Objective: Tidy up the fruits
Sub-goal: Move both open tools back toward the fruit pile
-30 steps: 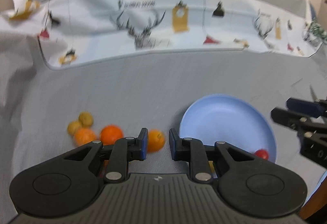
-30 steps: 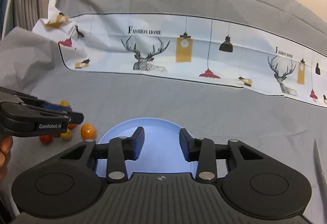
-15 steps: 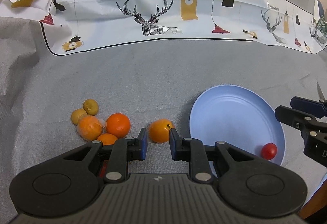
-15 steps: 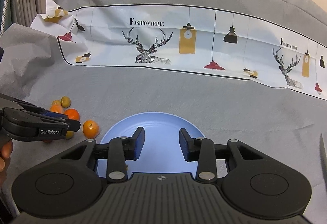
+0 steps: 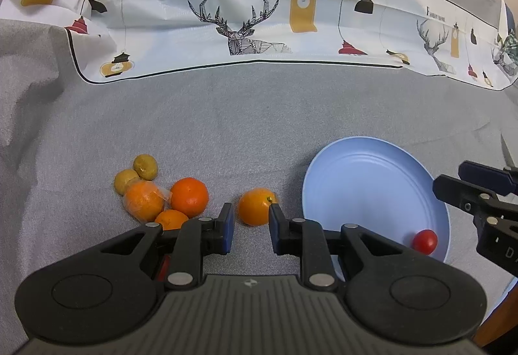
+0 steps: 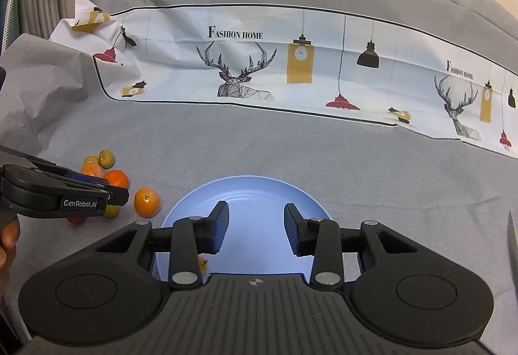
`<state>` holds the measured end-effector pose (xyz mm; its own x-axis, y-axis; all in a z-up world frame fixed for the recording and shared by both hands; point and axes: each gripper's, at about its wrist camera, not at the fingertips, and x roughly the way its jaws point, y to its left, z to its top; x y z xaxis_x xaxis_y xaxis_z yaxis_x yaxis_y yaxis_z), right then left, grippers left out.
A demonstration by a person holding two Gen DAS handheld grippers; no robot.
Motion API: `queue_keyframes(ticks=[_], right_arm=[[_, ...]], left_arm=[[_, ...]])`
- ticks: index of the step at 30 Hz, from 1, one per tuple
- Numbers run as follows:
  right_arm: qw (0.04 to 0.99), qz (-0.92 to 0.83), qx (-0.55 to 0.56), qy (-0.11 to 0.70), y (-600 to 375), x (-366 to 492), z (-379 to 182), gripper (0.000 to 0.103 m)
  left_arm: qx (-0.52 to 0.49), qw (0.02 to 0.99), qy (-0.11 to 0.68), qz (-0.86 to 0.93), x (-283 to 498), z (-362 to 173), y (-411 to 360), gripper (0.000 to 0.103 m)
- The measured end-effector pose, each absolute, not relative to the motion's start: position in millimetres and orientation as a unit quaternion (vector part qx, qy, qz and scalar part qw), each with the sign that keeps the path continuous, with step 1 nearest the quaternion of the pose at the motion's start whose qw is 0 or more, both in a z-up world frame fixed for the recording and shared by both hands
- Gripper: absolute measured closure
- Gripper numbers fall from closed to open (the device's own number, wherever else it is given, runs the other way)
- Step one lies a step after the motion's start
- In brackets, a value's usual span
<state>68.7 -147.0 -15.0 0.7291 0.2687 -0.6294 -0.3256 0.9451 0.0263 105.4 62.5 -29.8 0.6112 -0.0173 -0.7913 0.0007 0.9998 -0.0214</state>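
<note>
A single orange point(image 5: 255, 206) lies on the grey cloth just beyond my open left gripper point(image 5: 248, 227), between its fingertips' line and touching neither clearly. Left of it sits a cluster of oranges point(image 5: 189, 197) and two small yellow-green fruits point(image 5: 145, 166). A blue plate point(image 5: 365, 180) lies to the right and holds a red cherry tomato point(image 5: 424, 241). My right gripper point(image 6: 255, 230) is open and empty above the plate point(image 6: 246, 189). A small yellow fruit point(image 6: 203, 264) shows on the plate under its left finger. The single orange also shows in the right wrist view point(image 6: 147, 202).
A printed white cloth with deer and lamps point(image 5: 259, 31) runs across the back of the grey cloth. A knife tip point(image 6: 513, 245) shows at the right edge. The left gripper's body point(image 6: 61, 198) partly hides the fruit cluster in the right wrist view.
The left gripper has tilted up and drawn back a little, so the single orange now sits just ahead of its fingertips. The right gripper has barely moved over the plate.
</note>
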Motion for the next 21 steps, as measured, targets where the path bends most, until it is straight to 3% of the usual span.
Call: queue_keyframes(ticks=[10,21], right_arm=[[0.929,0.163,-0.046,0.330,-141,67,-16,0.060],[0.927,0.169,-0.057,0.330,-134,69,-17,0.057]], left_arm=[[-0.025,0.892,0.451,0.020,106,-29,75,0.070],[-0.031,0.889,0.456,0.028,108,-32,77,0.069]])
